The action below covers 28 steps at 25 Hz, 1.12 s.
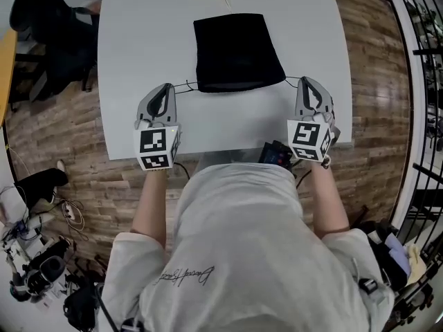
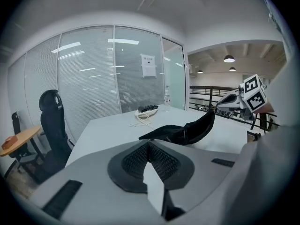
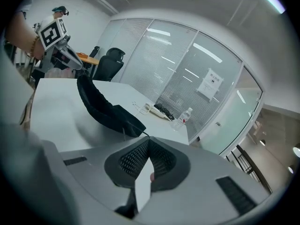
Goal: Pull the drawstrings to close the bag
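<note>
In the head view, we see the bag [image 1: 235,50] lying flat in the middle of the table [image 1: 138,47], its near edge wide and not gathered. The left cord [image 1: 184,86] runs to the left gripper [image 1: 169,87] and the right cord [image 1: 292,79] to the right gripper [image 1: 305,81], and both sets of jaws are closed at the cord ends. If we pull one side harder than the other, we judge the light bag would slide or turn instead of cinching. In the left gripper view the pads meet tip to tip just short of the bag's corner. The cord is too thin to make out there, so the bite may be shallow and could slip under tension. In the right gripper view the jaws are likewise pressed together, with a thin cord entering at their tips. A jerk could pull it free or lift the bag off the table.
</note>
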Each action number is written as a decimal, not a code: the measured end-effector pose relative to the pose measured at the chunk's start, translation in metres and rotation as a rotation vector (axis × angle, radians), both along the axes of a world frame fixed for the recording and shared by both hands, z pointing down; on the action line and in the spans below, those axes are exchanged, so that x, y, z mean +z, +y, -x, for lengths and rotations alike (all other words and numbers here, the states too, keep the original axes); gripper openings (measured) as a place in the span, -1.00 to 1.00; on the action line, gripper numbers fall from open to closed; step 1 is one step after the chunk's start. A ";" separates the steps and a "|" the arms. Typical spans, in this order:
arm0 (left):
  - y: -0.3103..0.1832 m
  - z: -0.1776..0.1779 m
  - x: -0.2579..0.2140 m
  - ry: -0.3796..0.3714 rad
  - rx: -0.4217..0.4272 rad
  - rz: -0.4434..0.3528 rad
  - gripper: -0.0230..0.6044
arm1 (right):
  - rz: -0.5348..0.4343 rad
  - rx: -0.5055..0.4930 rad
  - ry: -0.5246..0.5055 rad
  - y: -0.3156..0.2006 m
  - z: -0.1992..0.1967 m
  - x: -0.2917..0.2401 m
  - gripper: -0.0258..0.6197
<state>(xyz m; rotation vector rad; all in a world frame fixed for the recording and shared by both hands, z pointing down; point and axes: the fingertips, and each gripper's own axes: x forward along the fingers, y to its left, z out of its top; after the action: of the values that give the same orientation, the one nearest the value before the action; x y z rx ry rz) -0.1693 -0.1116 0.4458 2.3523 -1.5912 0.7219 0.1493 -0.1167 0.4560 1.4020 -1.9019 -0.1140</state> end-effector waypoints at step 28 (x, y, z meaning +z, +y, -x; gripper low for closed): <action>-0.029 0.006 -0.051 0.129 -0.070 -0.039 -0.89 | -0.011 0.054 -0.182 -0.034 0.000 -0.045 -0.85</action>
<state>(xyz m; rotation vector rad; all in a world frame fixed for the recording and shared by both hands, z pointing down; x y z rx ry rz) -0.1749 -0.1408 0.3944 2.3059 -1.6366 0.5182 0.1497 -0.1510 0.4112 1.5133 -2.0106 0.0305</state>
